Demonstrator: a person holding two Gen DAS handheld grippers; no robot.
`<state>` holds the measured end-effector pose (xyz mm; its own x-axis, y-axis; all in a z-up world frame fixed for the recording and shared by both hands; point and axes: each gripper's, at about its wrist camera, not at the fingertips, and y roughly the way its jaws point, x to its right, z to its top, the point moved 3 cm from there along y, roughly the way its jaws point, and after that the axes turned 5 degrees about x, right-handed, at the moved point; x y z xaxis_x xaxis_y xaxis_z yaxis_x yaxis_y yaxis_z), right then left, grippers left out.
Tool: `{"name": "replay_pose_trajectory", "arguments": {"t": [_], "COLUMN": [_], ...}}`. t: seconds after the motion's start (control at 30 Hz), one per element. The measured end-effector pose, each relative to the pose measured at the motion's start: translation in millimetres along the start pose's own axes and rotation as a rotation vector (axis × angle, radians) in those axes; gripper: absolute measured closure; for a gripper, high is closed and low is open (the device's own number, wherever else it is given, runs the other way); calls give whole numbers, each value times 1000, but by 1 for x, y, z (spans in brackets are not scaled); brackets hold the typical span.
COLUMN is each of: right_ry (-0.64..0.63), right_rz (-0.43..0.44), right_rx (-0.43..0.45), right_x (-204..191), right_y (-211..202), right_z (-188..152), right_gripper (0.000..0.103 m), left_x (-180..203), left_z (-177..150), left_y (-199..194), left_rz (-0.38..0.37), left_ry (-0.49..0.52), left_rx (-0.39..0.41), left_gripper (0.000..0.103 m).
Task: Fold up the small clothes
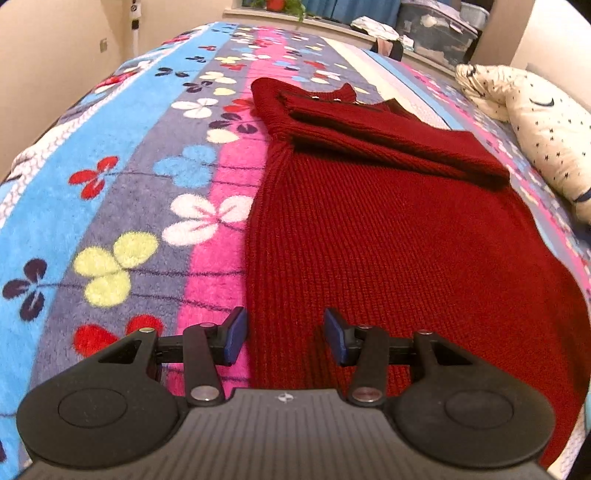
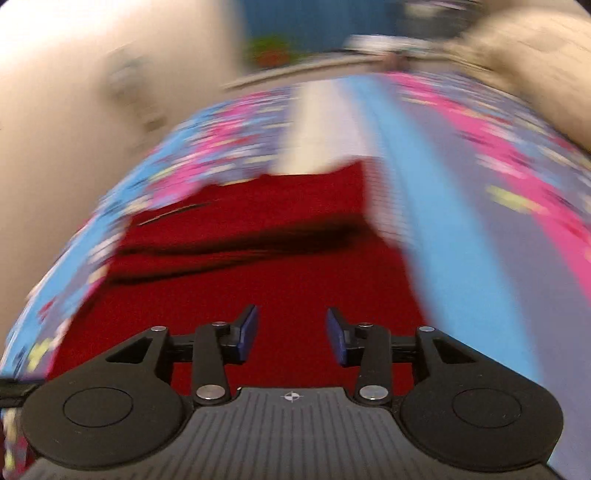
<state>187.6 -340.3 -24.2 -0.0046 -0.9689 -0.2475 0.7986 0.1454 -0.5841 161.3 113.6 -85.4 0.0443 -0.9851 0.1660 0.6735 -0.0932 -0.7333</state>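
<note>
A dark red knitted sweater (image 1: pixel 388 229) lies flat on the flowered blanket (image 1: pixel 122 192), a sleeve (image 1: pixel 399 147) folded across its upper part. My left gripper (image 1: pixel 284 334) hovers over the sweater's near left edge, its blue pads apart with nothing gripped between them. The right wrist view is blurred by motion. It shows the same red sweater (image 2: pixel 280 258) from its other side. My right gripper (image 2: pixel 291 334) stands open above the knit, and nothing sits between its pads.
A cream spotted pillow (image 1: pixel 532 122) lies at the right of the bed. Behind the bed a sill holds a plant (image 1: pixel 280 5) and storage boxes (image 1: pixel 436 29). A beige wall (image 1: pixel 55 74) runs along the left side.
</note>
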Motion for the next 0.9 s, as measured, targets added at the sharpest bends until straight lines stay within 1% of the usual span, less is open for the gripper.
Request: {"name": "replay_pose_trajectory", "arguments": {"t": [0.03,0.07,0.13,0.2,0.27,0.33,0.37,0.43,0.47,0.5,0.57,0.63,0.67,0.73,0.77,0.8,0.83,0.87,0.9], "right_ry": [77,151,250,288,307,299,283,236,213,196,171,160,136,84,77,76,70,50,22], "right_rz": [-41,-60,-71,-104,-94,-65,-64,-90,-93,-92,-74,-33,-17,24,51,87,131,168,205], "right_rx": [0,7,29,35,0,-51,-68,-83,-87,-92,-114,-125,-124,-119,-130,-146,-164,-172,-164], "right_x": [22,42,67,81,89,90,90,88,87,89,90,89,85,77,73,68,62,55,50], "right_y": [-14,-28,-53,-72,-77,-74,-72,-64,-59,-55,-44,-36,-36,-34,-34,-34,-35,-38,-46], "right_z": [-3,-10,-24,-37,-48,-60,-63,-68,-71,-75,-83,-90,-91,-93,-95,-97,-99,-99,-97], "right_gripper": [58,58,58,58,58,56,55,53,50,46,44,44,42,41,41,41,42,46,55], "left_x": [-3,-6,-9,-11,-11,-16,-19,-26,-28,-30,-29,-26,-24,-18,-17,-16,-16,-18,-20], "left_z": [-1,-1,-2,-3,-4,-11,-17,-32,-39,-48,-63,-71,-75,-80,-81,-82,-84,-85,-85], "left_y": [-2,-4,-12,-25,-40,-55,-63,-76,-81,-84,-85,-80,-76,-71,-72,-72,-72,-76,-82], "left_rz": [-4,-9,-20,-27,-27,-40,-50,-71,-75,-79,-91,-98,-100,-100,-104,-123,-146,-157,-175], "left_ry": [-18,-37,-72,-73,-58,-71,-91,-134,-147,-159,-175,-169,-153,-113,-94,-84,-90,-106,-129], "left_rx": [1,1,5,24,45,49,41,16,3,-13,-49,-73,-88,-90,-84,-85,-91,-80,-60], "left_gripper": [52,52,52,52,52,52,52,52,52,52,52,53,53,53,59,82,87,89,89]}}
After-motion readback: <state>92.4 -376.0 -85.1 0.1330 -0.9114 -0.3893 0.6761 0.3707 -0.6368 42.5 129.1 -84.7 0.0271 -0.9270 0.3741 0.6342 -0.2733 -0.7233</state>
